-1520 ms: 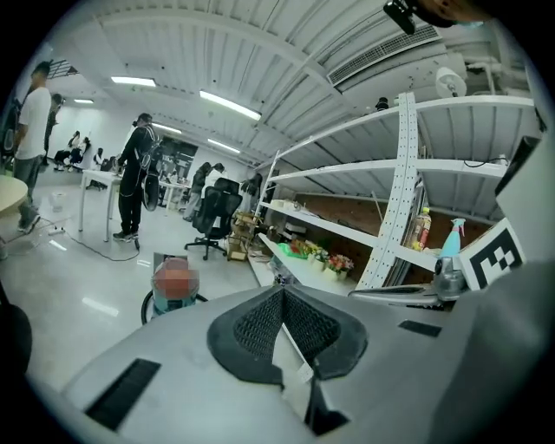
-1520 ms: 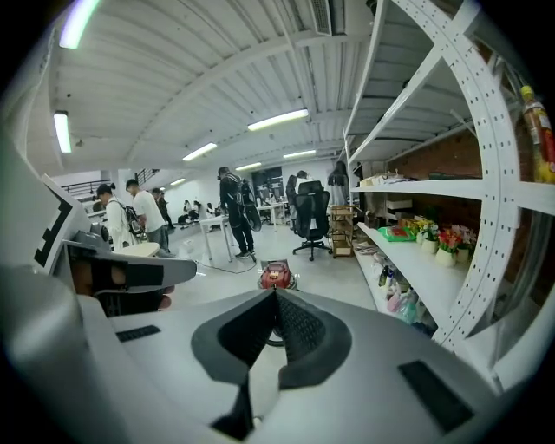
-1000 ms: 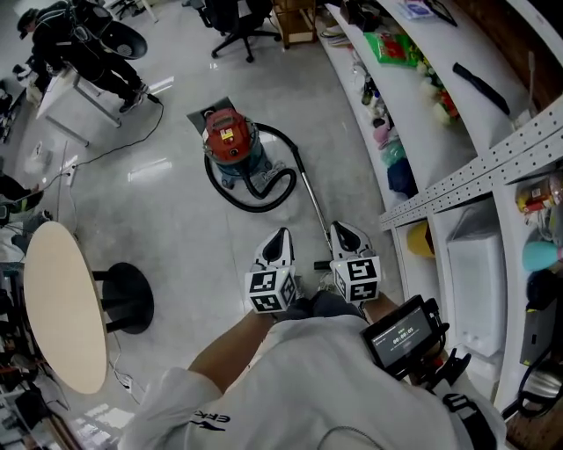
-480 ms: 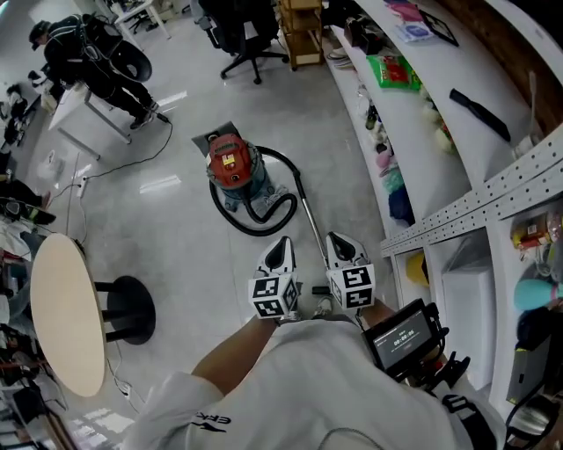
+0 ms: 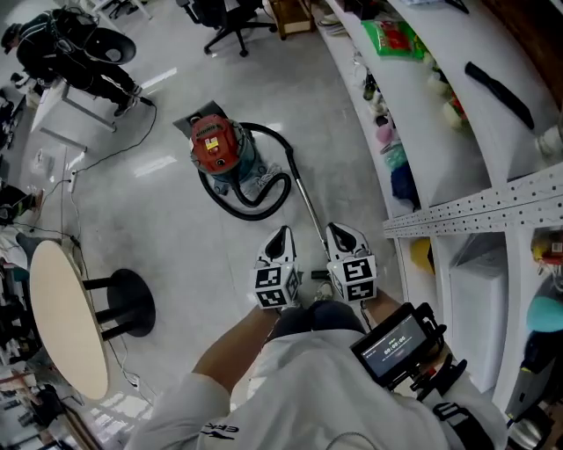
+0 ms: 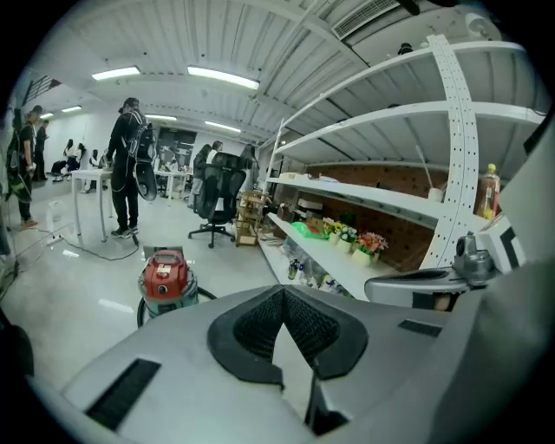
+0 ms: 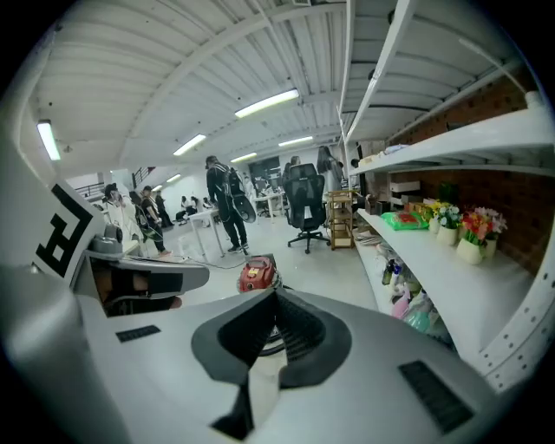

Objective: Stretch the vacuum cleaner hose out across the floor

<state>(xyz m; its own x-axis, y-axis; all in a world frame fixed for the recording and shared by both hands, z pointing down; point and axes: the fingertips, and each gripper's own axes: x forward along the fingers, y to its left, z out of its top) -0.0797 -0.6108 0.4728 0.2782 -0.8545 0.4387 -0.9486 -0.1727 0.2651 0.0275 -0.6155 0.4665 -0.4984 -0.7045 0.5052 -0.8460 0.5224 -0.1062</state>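
Note:
A red-topped canister vacuum cleaner (image 5: 218, 149) stands on the grey floor, its black hose (image 5: 257, 195) coiled in a loop around its base. A thin metal wand (image 5: 308, 204) runs from the loop toward me. My left gripper (image 5: 281, 234) and right gripper (image 5: 339, 230) hang side by side above the wand's near end, both shut and empty. The vacuum cleaner (image 6: 167, 277) sits beyond my shut left gripper (image 6: 279, 291) in the left gripper view. Past my shut right gripper (image 7: 276, 297) the vacuum cleaner (image 7: 257, 274) shows again.
Long white shelves (image 5: 413, 114) with bottles and packets run along the right. A round wooden table (image 5: 66, 316) on a black base stands at left. A person (image 5: 66, 48), a white desk and an office chair (image 5: 224, 16) are at the far end. A cable (image 5: 119, 149) trails over the floor.
Both grippers have moved forward and down toward the wand. The head view has shifted, so the vacuum cleaner sits slightly further left in it.

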